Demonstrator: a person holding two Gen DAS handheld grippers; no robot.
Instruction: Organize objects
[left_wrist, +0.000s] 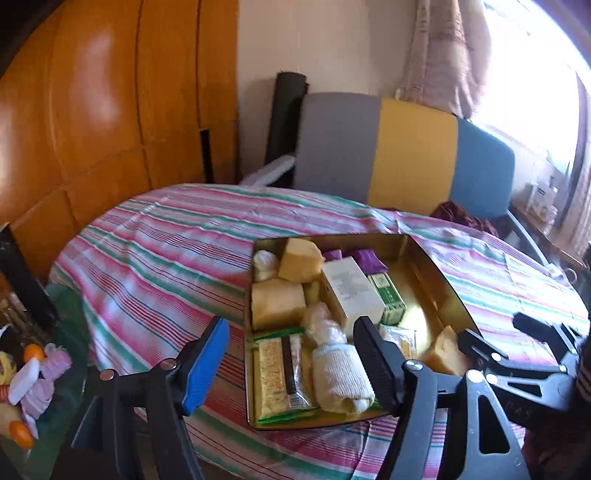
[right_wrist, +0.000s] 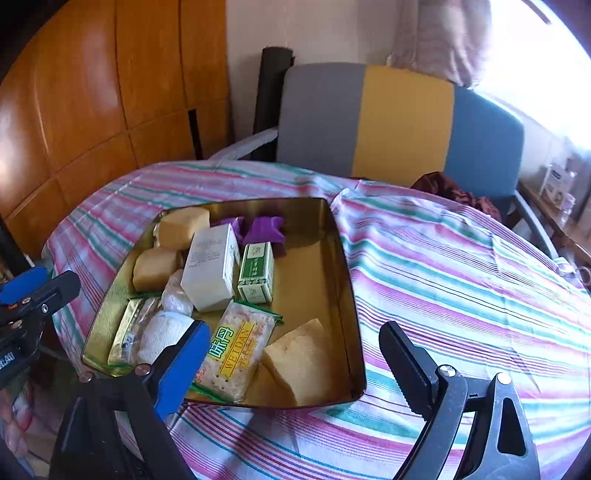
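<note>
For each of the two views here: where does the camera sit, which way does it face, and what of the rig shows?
Left wrist: rides the left gripper, angled down at the gold tin on the striped cloth; its open jaws show, and the right gripper at the right edge.
Right wrist: rides the right gripper, facing the same way; open jaws, left gripper at the left edge.
Shared: tin, white box, chair.

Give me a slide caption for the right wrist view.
Open right gripper above gold tin of snacks on striped tablecloth.
</note>
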